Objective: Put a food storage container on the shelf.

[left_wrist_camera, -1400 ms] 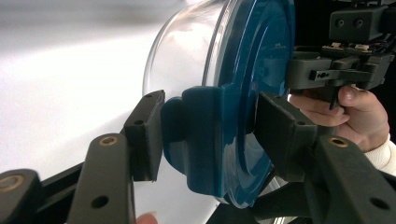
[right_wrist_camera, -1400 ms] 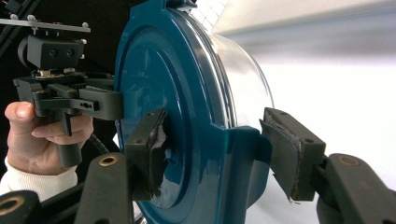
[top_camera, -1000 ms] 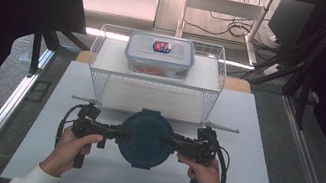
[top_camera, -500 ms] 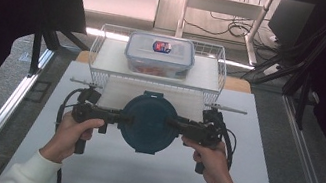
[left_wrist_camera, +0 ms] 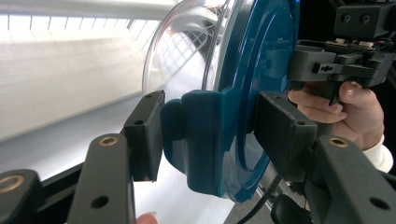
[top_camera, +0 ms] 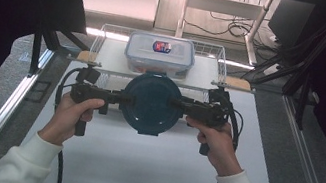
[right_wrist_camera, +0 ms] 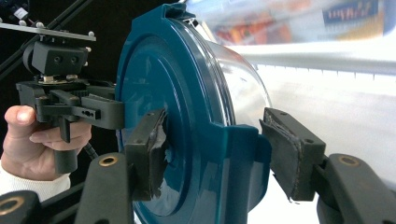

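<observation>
A white table (top_camera: pixel 137 168) carries a wire basket (top_camera: pixel 101 40) at its far edge, with a rectangular lidded food box (top_camera: pixel 160 53) standing on the basket's shelf. In front of the basket and just nearer than the box, a round clear container with a teal lid (top_camera: pixel 151 103) hangs above the table, carried between the two tools. The left gripper (top_camera: pixel 121 98) is clamped on the lid's left locking tab (left_wrist_camera: pixel 205 140), and the right gripper (top_camera: pixel 180 105) is clamped on the opposite tab (right_wrist_camera: pixel 224 172). In each gripper view, one pad bears on the flat top of the lid while the other sits by the clear bowl side; how firmly that far pad presses is hard to tell. The container looks like stiff, smooth plastic, probably light, and likely slippery on its curved wall. The two tabs are the sensible holds, being thick and flat-sided. A two-sided grip should keep it level, though uneven lifting could tilt it or pop a latch.
</observation>
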`<state>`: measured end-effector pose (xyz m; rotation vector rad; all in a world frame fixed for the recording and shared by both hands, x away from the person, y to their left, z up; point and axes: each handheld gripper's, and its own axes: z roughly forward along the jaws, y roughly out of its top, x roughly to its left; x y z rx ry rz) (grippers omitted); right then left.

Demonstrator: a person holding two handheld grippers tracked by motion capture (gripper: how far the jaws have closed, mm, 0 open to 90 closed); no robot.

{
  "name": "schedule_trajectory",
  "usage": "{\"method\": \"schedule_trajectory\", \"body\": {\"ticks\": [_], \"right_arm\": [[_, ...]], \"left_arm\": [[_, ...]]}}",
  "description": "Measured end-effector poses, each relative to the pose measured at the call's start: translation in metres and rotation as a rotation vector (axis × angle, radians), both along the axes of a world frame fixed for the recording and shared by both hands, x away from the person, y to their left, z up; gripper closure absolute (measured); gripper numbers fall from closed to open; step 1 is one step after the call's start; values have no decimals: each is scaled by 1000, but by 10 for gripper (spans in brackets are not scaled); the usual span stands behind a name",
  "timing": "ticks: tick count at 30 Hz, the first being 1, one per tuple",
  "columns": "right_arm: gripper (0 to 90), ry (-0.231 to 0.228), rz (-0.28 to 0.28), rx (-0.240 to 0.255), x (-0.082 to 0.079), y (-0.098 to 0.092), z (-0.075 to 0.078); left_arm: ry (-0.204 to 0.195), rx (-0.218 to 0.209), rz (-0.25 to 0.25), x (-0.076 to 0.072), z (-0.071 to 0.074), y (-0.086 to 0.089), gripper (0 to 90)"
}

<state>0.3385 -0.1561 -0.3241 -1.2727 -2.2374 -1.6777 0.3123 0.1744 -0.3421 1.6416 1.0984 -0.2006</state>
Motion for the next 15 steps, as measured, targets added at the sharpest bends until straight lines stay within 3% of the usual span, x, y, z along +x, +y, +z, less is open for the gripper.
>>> {"method": "schedule_trajectory", "body": {"ticks": [15], "right_arm": [[410, -38, 22, -11, 17, 9, 31]], "left_arm": [[-36, -3, 16, 12, 27, 8, 444]]}}
